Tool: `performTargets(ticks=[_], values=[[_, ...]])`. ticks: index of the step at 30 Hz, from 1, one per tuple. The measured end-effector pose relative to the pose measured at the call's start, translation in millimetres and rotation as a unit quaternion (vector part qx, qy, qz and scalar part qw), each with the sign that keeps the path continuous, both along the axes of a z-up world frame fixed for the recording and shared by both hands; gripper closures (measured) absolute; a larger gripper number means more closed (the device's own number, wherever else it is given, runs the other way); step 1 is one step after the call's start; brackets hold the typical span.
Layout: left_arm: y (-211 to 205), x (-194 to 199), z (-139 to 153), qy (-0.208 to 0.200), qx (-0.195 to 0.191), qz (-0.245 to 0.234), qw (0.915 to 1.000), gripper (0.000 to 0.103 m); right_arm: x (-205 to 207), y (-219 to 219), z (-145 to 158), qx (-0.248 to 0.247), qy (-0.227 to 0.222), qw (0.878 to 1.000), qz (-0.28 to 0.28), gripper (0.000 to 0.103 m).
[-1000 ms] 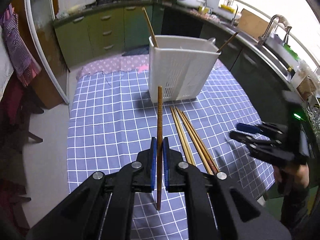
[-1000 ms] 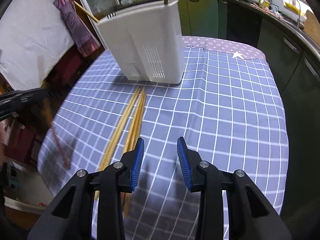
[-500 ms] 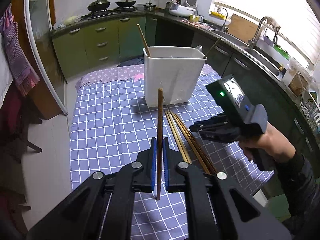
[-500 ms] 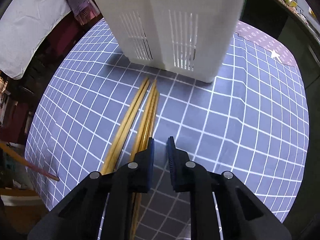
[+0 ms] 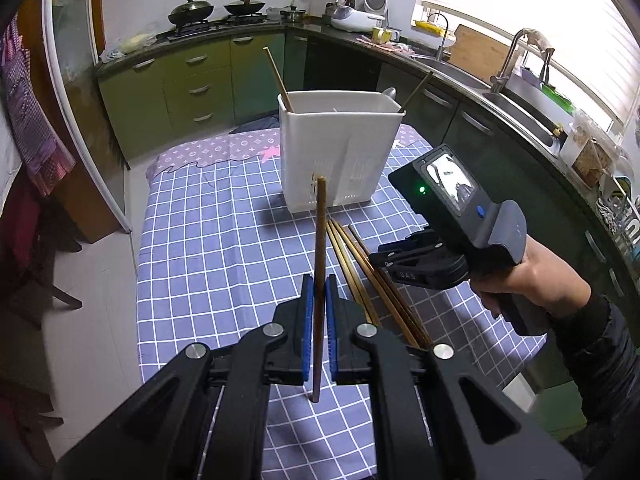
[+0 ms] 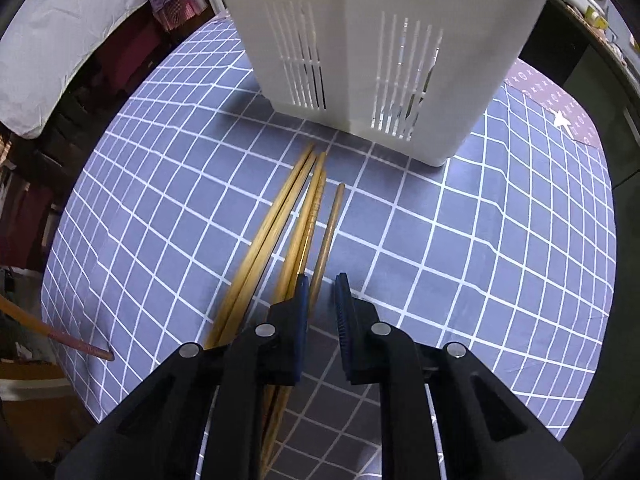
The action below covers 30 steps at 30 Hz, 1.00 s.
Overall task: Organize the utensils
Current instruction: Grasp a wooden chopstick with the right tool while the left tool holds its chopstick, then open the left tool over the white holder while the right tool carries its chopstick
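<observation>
My left wrist camera sits high and back, looking forward and down over the table [image 5: 200, 248] with the holder [image 5: 338, 152] at 12 o'clock, the kitchen counters behind it and the right gripper [image 5: 384, 258] at 3 o'clock. My right wrist camera is low and close, facing the holder [image 6: 384, 40] at 12 o'clock, which fills the top of its view. Both views share the holder, the checked cloth and the loose chopsticks [image 6: 280, 232] [image 5: 360, 272] before it.
</observation>
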<state>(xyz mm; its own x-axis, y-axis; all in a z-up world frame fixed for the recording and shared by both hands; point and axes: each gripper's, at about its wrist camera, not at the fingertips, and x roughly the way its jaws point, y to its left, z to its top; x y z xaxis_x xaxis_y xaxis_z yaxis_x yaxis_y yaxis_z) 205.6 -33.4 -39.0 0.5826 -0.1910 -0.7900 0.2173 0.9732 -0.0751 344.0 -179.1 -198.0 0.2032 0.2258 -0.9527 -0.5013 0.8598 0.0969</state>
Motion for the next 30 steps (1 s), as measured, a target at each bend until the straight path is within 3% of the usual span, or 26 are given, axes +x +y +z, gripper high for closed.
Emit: performTargets(ticks=[6,8,12,17,21,25,30], values=[[-1,1,-1,0.002,0.001,-0.001,1.0000,0.097,-6,20,-3,-0.029,-0.014,0.999,0.016,0.090],[-2,0,-1,0.003,0.002,-0.003,1.0000,0.097,-6,23,-3,-0.028,-0.012,0.999,0.019,0.095],[0,-1,-2,0.003,0.001,-0.003,1.0000,0.097,-11,20,6,-0.008,-0.023,1.000,0.012,0.096],[3,-3,1,-0.002,-0.002,-0.002,1.0000,0.097,-28,-4,45,0.049,-0.067,0.997,-0.007,0.096],[4,-5,2,-0.004,-0.002,-0.003,1.0000,0.097,-53,-34,95,0.103,-0.132,0.986,-0.028,0.097],[4,-6,3,-0.006,-0.001,-0.002,1.0000,0.097,-79,-61,126,0.126,-0.181,0.975,-0.040,0.097],[3,-9,4,-0.011,0.001,-0.005,0.9999,0.097,-109,-84,139,0.127,-0.211,0.968,-0.042,0.097]])
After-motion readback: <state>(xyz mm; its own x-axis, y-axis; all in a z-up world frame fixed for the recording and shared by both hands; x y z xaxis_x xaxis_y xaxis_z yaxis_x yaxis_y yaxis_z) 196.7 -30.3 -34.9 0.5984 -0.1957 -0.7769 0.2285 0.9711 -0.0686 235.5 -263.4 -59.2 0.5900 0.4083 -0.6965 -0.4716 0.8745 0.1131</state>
